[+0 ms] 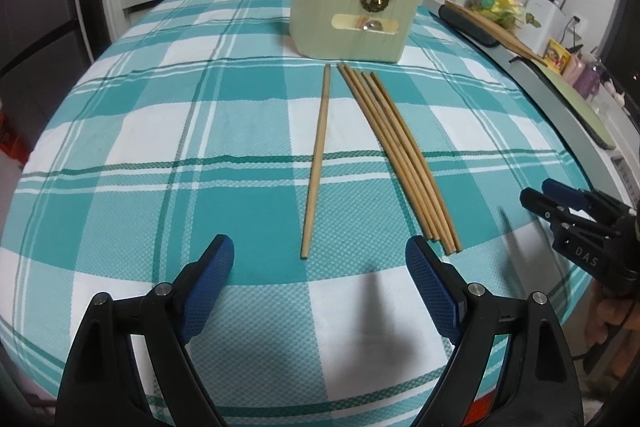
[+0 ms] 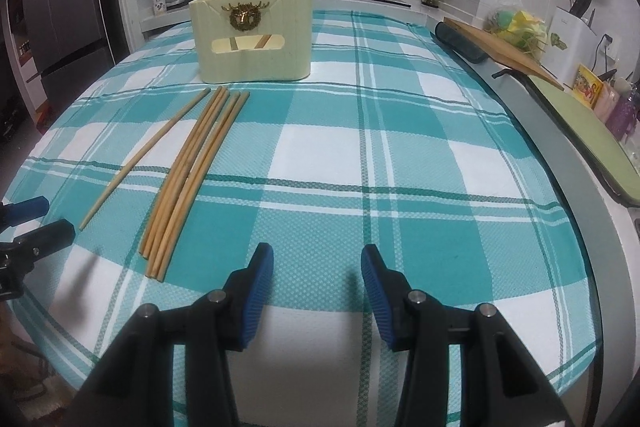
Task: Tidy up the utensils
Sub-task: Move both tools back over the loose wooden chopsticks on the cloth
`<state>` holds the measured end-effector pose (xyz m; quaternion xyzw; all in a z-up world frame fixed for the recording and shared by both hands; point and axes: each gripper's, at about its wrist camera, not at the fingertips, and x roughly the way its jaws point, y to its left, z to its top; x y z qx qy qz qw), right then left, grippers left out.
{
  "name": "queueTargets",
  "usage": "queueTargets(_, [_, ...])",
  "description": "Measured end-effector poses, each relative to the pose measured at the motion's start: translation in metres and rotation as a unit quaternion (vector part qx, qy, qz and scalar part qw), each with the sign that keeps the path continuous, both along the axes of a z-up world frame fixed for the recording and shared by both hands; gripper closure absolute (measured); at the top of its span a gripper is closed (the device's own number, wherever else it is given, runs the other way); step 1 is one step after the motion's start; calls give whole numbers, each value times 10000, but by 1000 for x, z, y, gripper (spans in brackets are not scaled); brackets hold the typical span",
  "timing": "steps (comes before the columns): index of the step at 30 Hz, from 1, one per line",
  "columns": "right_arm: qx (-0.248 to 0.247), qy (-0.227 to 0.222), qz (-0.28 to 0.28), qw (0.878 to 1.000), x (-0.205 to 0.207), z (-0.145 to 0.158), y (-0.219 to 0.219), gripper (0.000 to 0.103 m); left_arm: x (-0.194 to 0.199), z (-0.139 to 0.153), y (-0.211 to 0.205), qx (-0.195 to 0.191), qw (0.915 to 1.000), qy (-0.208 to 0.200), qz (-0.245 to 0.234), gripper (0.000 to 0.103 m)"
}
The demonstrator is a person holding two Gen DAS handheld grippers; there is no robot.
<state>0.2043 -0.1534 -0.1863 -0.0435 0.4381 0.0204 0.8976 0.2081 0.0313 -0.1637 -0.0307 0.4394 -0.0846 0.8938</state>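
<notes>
Now, single chopstick: lies alone on the checked surface, long axis running near to far, its near tip just ahead of my left hand-held gripper.
Bundle of chopsticks: just right of the single one, same near-to-far lie, fanned slightly.
Holder: cream box at the far ends of the sticks, upright.
Left hand-held gripper: spread wide, empty, nearer the single stick.
Right hand-held gripper: half open, empty; the bundle lies to its left.
Views: right view shows chopsticks through the holder's slot; left view shows something shiny there instead.
</notes>
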Motion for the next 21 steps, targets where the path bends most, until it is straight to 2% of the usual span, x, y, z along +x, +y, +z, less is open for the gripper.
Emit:
queueTargets(13, [-171, 53, 56, 9998, 1, -6, 6, 57, 1, -5, 10, -8, 9999, 39, 155, 14])
queueTargets(21, [382, 122, 121, 9991, 30, -6, 8, 57, 4, -5, 15, -34, 9997, 30, 248, 14])
